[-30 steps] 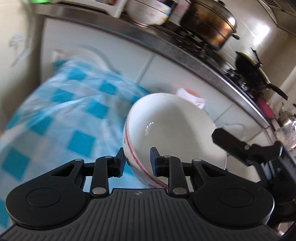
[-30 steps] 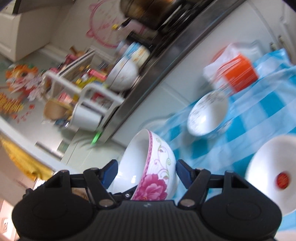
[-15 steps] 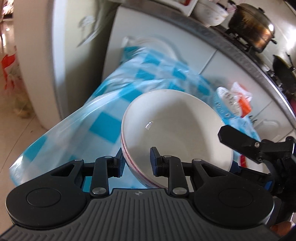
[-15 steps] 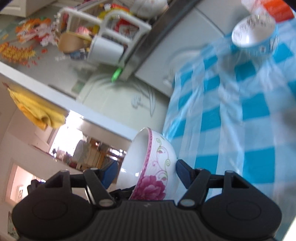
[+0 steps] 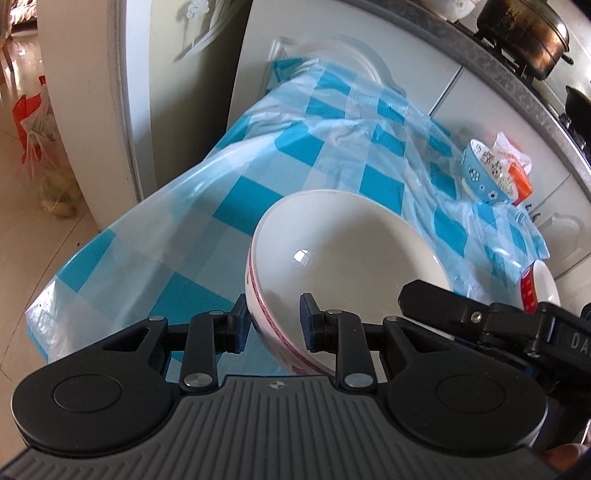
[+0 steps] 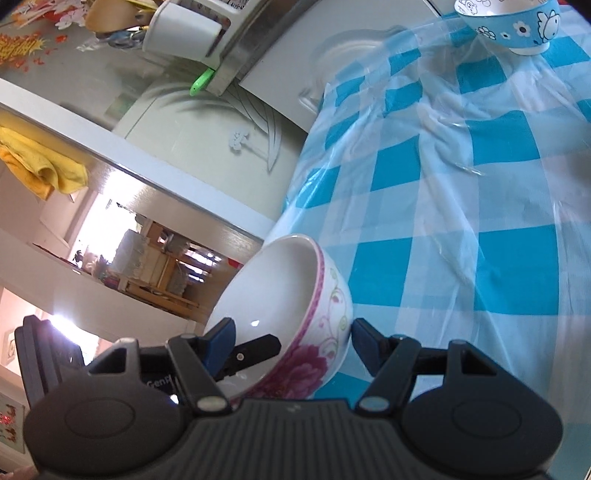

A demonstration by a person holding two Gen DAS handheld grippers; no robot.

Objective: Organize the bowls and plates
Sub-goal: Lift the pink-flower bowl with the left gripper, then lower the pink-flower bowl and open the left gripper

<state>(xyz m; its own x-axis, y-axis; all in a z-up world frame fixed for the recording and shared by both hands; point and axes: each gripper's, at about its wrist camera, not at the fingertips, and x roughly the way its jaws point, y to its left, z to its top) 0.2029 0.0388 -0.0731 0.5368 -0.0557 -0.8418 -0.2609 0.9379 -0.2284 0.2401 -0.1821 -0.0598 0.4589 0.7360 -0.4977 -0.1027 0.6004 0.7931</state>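
A white bowl with a pink rim and pink flowers (image 5: 351, 258) (image 6: 295, 302) hangs tilted above the near end of the blue-and-white checked table (image 5: 258, 147) (image 6: 461, 184). My left gripper (image 5: 273, 325) is shut on its near rim, one pad inside and one outside. My right gripper (image 6: 291, 339) is shut on the same bowl from the other side; one of its black fingers (image 5: 436, 299) reaches over the bowl's right rim. A small blue patterned bowl (image 5: 487, 173) (image 6: 513, 22) stands at the table's far side. A white bowl with a red band (image 5: 539, 288) shows partly behind the right gripper.
An orange and white packet (image 5: 517, 177) lies beside the blue bowl. White cabinets and a steel counter with a dark pot (image 5: 524, 26) run behind the table. A pale appliance door (image 5: 147, 92) stands left of it, with a red bag (image 5: 33, 122) on the floor.
Both grippers have carried the bowl down and toward the table's near left end. The blue bowl and the counter now lie farther off. Both grips are unchanged.
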